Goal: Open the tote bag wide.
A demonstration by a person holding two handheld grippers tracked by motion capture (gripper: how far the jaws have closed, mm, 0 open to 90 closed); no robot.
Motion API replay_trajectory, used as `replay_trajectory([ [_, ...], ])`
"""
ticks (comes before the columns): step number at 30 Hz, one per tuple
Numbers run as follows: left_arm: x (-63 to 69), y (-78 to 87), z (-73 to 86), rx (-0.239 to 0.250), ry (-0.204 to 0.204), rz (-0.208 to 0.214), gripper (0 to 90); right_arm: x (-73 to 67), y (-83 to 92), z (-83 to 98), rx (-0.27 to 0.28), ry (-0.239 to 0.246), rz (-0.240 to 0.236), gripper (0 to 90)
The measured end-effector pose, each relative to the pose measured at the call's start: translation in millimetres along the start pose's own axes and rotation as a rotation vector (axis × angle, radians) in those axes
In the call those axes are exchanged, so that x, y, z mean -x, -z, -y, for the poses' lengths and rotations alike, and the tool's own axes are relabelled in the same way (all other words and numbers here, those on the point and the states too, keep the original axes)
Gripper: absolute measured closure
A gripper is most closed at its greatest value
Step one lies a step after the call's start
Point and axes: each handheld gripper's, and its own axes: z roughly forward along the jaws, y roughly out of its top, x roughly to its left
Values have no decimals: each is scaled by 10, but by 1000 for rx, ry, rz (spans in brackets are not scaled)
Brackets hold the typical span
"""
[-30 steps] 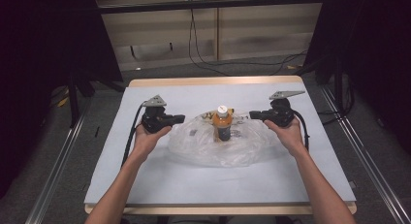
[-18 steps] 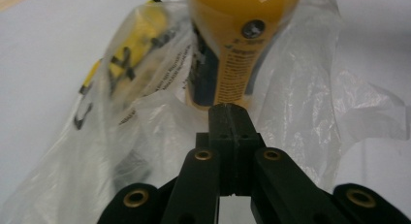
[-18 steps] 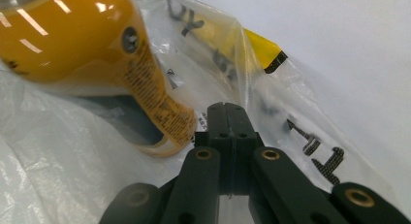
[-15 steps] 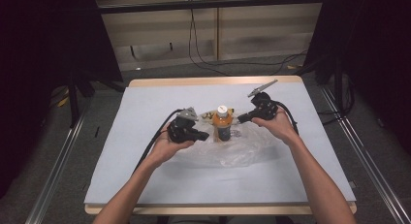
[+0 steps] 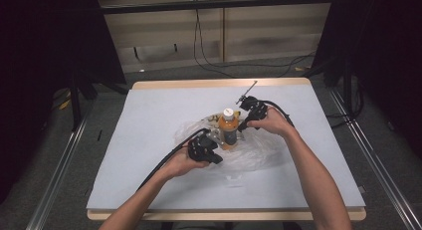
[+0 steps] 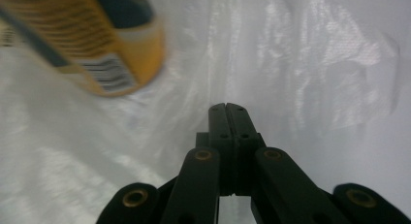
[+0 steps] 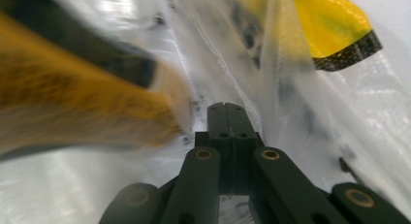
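Both hand-held grippers, left (image 5: 217, 158) and right (image 5: 242, 127), have jaws pinched together, empty, flanking the orange plastic bottle with white cap (image 5: 228, 130) mid-bench. It stands on a crinkly clear plastic bag (image 5: 259, 153). I'd open the jaws first, then nip film only, clear of the bottle.

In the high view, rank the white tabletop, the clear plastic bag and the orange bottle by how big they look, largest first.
1. White tabletop, by far the largest.
2. Clear plastic bag, crumpled flat on the tabletop around the bottle; its edges are faint, so its full spread is unsure.
3. Orange bottle, upright, smallest.

Dim surroundings; glaring plastic; blurred close-up views.
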Motion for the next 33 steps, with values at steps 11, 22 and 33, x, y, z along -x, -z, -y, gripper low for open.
replay_trajectory([
  [11, 313, 1, 131, 7, -29, 97, 900, 354, -52, -21, 36, -157, 159, 900],
  [22, 289, 1, 172, 29, -3, 94, 900, 431, -32, -7, 88, -206, 320, 900],
  [33, -57, 429, 51, 234, 97, 82, 900, 30, 314, 44, 208, -109, 106, 900],
])
